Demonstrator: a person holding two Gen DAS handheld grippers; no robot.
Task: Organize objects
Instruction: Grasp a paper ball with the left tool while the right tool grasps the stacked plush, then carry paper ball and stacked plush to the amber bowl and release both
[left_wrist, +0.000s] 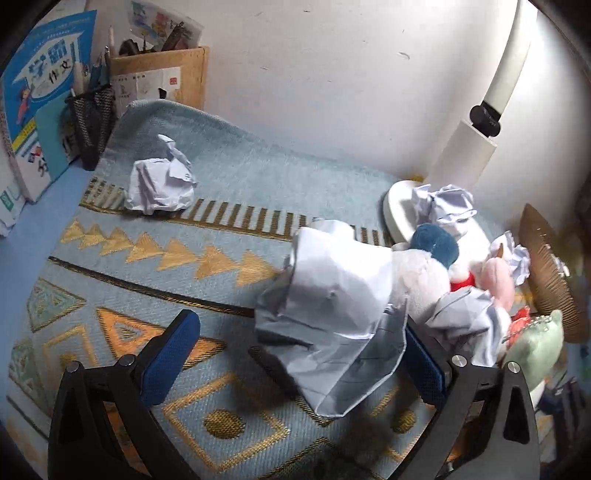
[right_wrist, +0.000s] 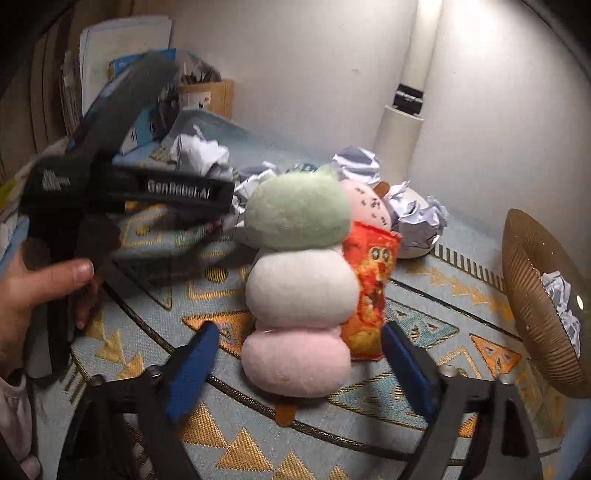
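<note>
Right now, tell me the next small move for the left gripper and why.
Probably ease the left gripper forward and shut it on the crumpled paper. Its jaws stand open, and the paper lies on the patterned cloth between the blue pads, toward the right one, not yet pinched. The ribbed brown basket already holds paper balls, so it looks like the place for it.

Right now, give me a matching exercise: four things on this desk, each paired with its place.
1. mesh pen holder
2. brown ribbed bowl
3. three-ball plush
4. snack packet

a. between the right gripper's fingers
b. far left, by the books
c. right edge, crumpled paper inside
d. upright beside the plush

Pairs: 1-b, 2-c, 3-a, 4-d
</note>
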